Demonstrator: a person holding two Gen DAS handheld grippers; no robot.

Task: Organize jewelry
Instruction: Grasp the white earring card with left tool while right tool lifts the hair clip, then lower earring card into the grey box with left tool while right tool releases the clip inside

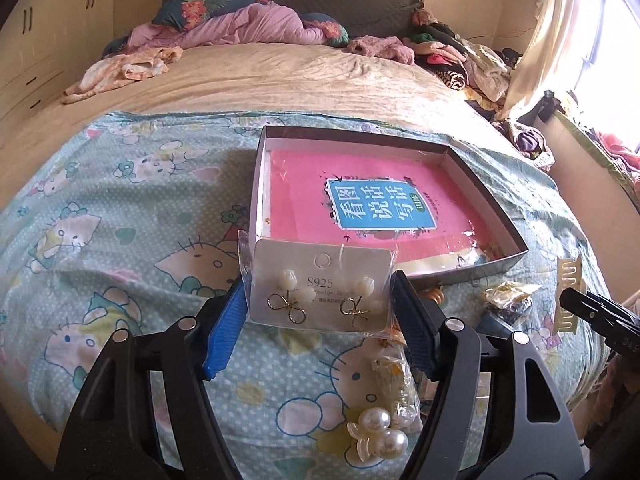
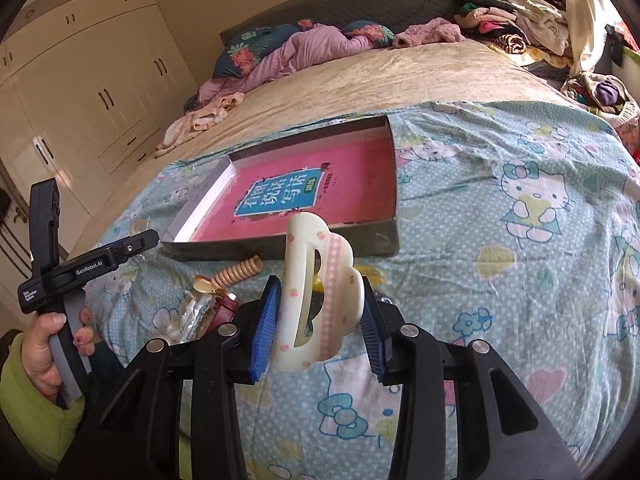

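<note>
My left gripper is shut on a bagged white earring card marked S925, held just in front of the near wall of a shallow dark box lined with a pink book. My right gripper is shut on a cream hair claw clip with pink checks, held above the bedsheet in front of the same box. Loose jewelry lies on the sheet: a pearl hair clip, small bagged pieces, and a beige spiral tie.
A Hello Kitty sheet covers the near bed. Piled clothes and a pillow sit at the far end. Wardrobes stand to the left, a curtained window to the right. The left gripper's body and hand show at the right wrist view's left edge.
</note>
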